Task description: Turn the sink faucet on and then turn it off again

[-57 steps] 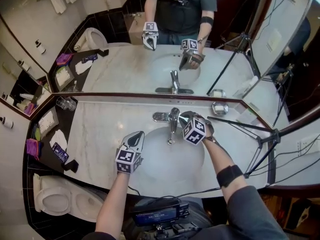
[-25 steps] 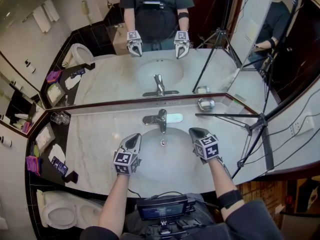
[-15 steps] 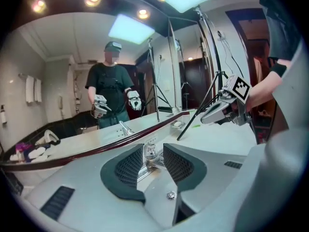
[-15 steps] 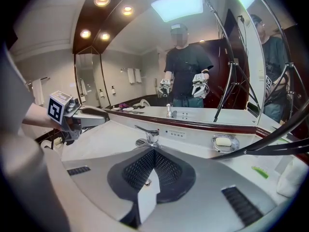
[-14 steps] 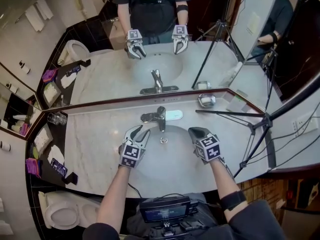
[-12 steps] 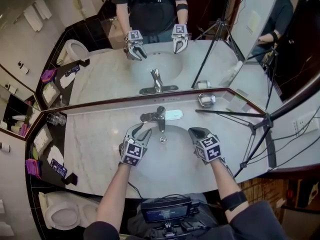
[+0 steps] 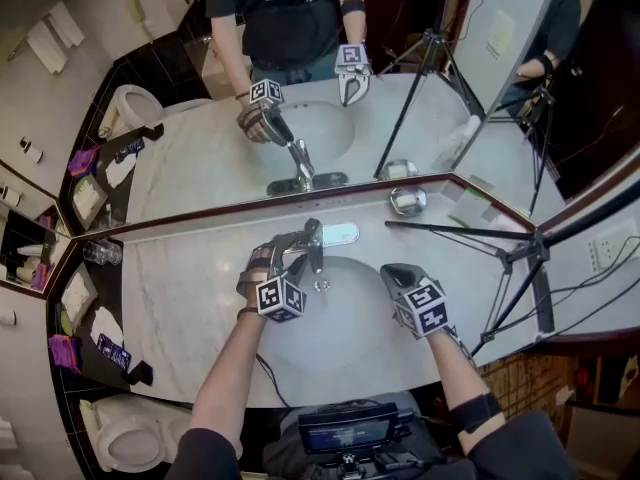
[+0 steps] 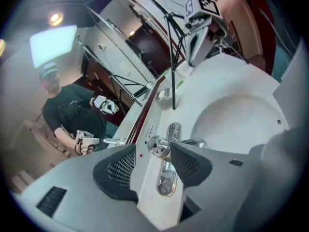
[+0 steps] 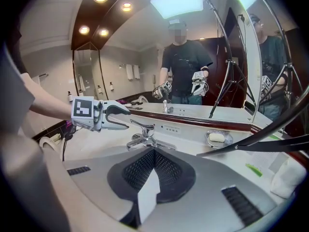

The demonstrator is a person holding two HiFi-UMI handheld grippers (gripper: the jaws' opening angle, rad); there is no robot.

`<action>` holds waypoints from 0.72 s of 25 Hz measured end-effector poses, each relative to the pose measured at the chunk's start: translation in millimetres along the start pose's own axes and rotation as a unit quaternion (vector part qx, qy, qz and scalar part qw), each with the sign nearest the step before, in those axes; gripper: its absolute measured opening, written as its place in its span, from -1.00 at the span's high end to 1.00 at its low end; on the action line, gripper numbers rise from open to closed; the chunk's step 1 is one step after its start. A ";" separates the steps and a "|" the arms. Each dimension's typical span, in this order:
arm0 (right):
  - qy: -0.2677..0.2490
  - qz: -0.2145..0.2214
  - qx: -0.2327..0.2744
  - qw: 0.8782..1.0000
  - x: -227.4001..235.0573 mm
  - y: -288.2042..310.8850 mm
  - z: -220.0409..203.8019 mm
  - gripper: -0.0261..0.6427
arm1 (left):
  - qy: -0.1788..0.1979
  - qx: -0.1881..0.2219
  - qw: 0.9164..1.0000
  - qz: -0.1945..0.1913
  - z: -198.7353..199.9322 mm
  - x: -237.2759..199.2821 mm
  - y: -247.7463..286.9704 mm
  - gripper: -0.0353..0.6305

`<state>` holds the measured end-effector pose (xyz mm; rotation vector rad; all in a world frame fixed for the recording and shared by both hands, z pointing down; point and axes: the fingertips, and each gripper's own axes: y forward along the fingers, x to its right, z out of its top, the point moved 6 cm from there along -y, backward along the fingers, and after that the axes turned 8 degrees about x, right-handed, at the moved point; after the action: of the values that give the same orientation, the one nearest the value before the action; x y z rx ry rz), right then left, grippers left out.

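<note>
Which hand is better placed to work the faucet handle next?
Left. The left gripper, whose jaws have just been opening, straddles the faucet handle, apparently without gripping it yet. The right gripper is shut and hangs over the basin, apart from the handle.

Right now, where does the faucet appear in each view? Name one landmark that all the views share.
Head view: faucet just above centre.
Left gripper view: faucet lower centre, between the open jaws.
Right gripper view: faucet left of centre, just above the shut jaws.
Shared landmark: tripod leg over the counter.
</note>
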<state>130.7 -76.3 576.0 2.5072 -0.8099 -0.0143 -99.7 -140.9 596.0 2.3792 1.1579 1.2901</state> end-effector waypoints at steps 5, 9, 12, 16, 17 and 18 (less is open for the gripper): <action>0.004 -0.010 -0.005 1.000 10.5 -5.8 -3.6 0.86 | 0.065 -0.017 0.998 -0.021 -9.0 8.2 26.9 0.23; 0.007 -0.015 -0.007 1.000 15.7 -6.6 -3.6 0.86 | 0.081 -0.027 0.996 -0.027 -12.7 9.8 40.2 0.23; 0.009 -0.015 -0.008 1.000 17.5 -4.7 -6.4 0.86 | 0.096 -0.030 0.994 -0.041 -13.7 15.0 45.7 0.26; 0.009 -0.011 -0.006 1.000 12.2 -0.8 -0.1 0.86 | 0.100 -0.034 0.993 -0.042 -16.3 18.5 47.9 0.33; 0.009 -0.010 -0.006 1.000 10.7 -0.1 1.8 0.86 | 0.098 -0.033 0.994 -0.037 -15.9 18.2 48.4 0.35; 0.009 -0.009 -0.006 1.000 9.5 0.8 2.4 0.86 | 0.095 -0.032 0.995 -0.030 -15.4 17.8 48.9 0.38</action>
<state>137.8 -83.2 575.6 2.4994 -0.7767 -0.0035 -79.6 -164.0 640.8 2.1976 1.2081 1.5361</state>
